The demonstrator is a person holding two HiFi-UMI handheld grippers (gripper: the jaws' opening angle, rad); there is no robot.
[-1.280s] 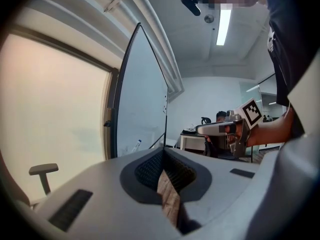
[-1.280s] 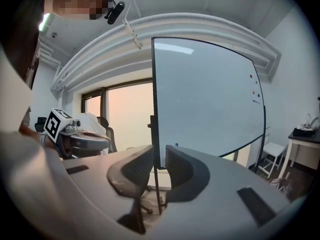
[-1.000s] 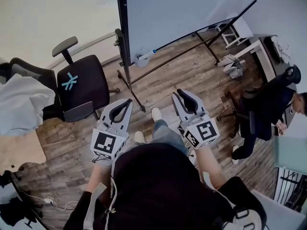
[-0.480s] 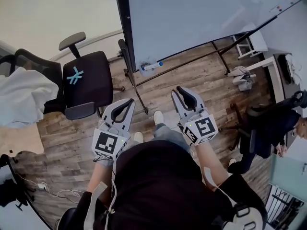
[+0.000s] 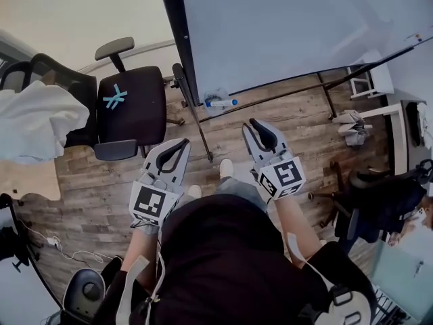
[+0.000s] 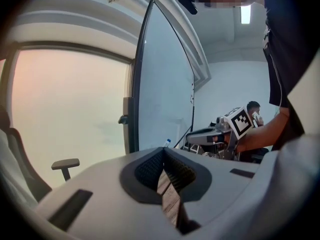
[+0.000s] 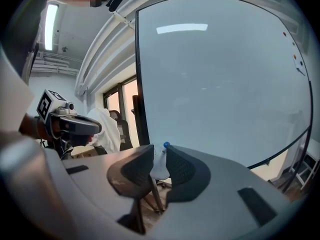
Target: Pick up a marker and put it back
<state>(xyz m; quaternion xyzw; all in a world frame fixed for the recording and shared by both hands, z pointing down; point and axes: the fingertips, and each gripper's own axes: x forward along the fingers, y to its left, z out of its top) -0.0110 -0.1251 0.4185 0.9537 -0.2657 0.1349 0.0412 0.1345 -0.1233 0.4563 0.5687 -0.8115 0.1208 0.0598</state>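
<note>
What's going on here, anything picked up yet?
Nothing yet. A person faces the large white whiteboard, a grey gripper in each hand, both empty. The left gripper has its jaws together; the right gripper has them slightly apart. The white marker with a blue cap lies on the board's tray, ahead of the right gripper.

Blue-capped white marker (image 5: 220, 103), black-framed pale-grey whiteboard (image 5: 291, 26), black office chair (image 5: 139, 114) flashing a turquoise cross, streaky brown wood-plank floor (image 5: 287, 117).
</note>
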